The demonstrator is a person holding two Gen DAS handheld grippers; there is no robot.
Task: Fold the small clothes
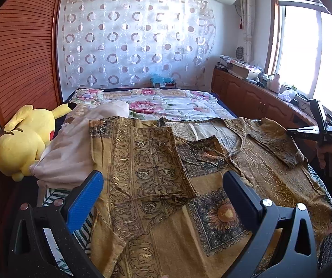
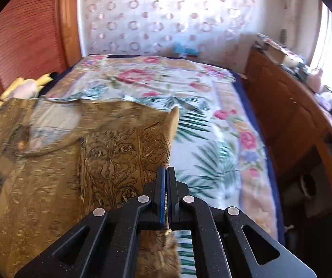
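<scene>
While the left tongs (image 1: 162, 190) hang spread wide and grasping nothing, the golden patterned shirt (image 1: 212, 208) lies flat on the bed (image 1: 177, 106) beneath them, one side folded over. A yellow plush toy (image 1: 24, 139) sits far left beside a pale garment (image 1: 73, 148).

From the right wrist, the right tongs (image 2: 165, 176) are clenched on the shirt's right edge, lifting it off the floral bedspread (image 2: 212, 139).

Both grippers are matte black with triangular cutouts and silver screws; the left gripper (image 1: 163, 190) and the right gripper (image 2: 166, 173) carry blue ribbed pads (image 1: 84, 201).
</scene>
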